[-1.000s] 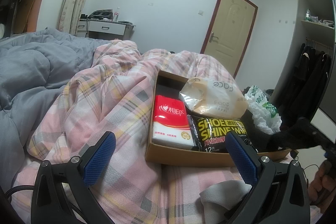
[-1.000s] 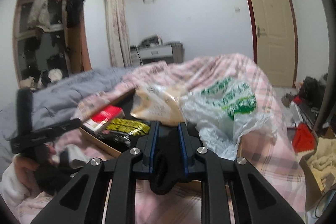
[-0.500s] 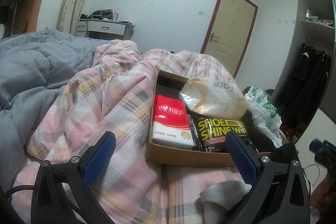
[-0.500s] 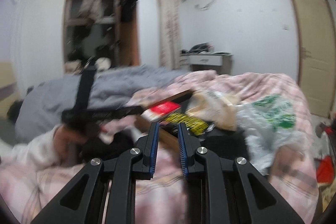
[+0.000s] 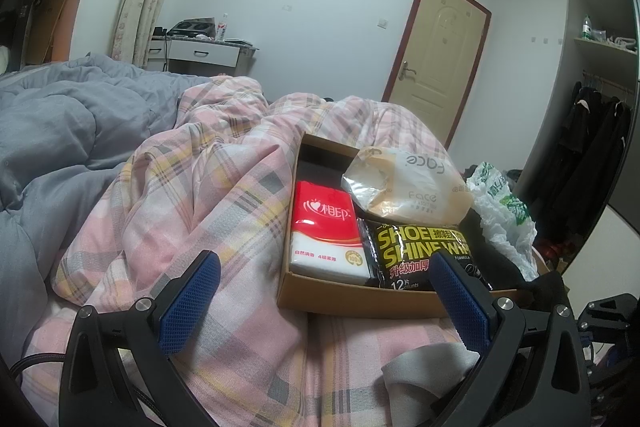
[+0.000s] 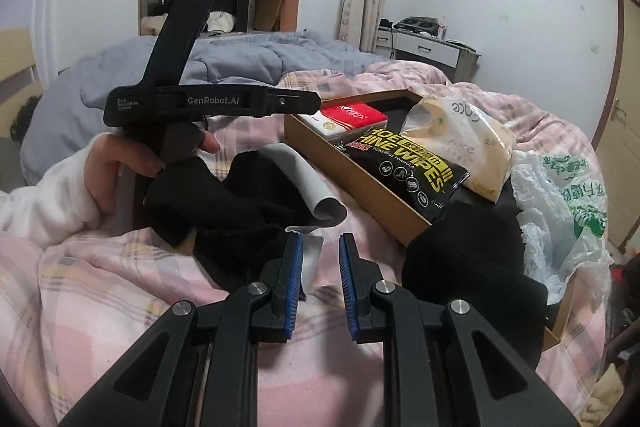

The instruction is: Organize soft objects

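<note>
Black cloth (image 6: 472, 259) hiding box (image 6: 352, 163) corner — grey sock (image 5: 428, 371) half-hidden, cropped

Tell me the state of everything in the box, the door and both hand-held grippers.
Box: open, on the bed.
Tissue pack: flat in box.
Wipes pack: flat in box.
Face bag: crumpled, in box.
Black garment: draped over box corner.
Door: shut.
Left hand-held gripper: open, empty.
Right hand-held gripper: nearly shut, empty.
</note>
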`<state>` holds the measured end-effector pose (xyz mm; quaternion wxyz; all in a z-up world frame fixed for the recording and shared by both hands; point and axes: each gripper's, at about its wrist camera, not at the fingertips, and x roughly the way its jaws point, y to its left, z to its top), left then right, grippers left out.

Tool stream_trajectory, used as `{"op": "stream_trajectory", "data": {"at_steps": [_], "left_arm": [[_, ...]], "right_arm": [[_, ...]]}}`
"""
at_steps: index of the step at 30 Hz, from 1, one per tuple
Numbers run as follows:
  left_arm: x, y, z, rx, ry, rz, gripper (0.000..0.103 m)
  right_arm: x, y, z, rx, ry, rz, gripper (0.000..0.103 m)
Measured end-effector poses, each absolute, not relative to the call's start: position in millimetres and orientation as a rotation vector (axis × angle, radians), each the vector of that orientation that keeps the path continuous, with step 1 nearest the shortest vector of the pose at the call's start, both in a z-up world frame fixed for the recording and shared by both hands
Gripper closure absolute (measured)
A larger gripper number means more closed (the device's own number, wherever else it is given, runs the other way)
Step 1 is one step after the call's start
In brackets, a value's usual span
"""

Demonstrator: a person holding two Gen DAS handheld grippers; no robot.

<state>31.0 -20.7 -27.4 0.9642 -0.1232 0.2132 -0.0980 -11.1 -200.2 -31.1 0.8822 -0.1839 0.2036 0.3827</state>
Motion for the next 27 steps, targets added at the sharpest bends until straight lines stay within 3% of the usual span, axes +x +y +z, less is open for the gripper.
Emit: {"op": "stream_trajectory", "data": {"at_steps": [2, 4, 6, 18, 27], "left_arm": [[30.9, -20.7, -27.4, -0.249, 0.432, -0.198, 0.0], [30.9, -20.6, -27.3, -0.248, 0.432, -0.198, 0.0], [30.4, -20.9, -27.2, -0.248, 0.432, -0.197, 0.0], [30.5, -21.2, -27.1, -0.247, 0.433, -0.197, 0.0], [30.5, -21.2, -27.0, -0.248, 0.433, -0.198, 0.0]], "right_arm": [[-13.2, -204.4, -29.9, -0.371, 0.403, 0.787, 0.077], [-18.8, -209.6, -26.9, -0.354, 0.368, 0.771, 0.042], [-27.4, -215.5, -21.9, -0.327, 0.315, 0.78, 0.019], [-16.4, -252.6, -3.0, -0.071, 0.252, 0.637, 0.017], [26.0, -253.1, -18.9, -0.007, 0.494, 0.483, 0.017]]}}
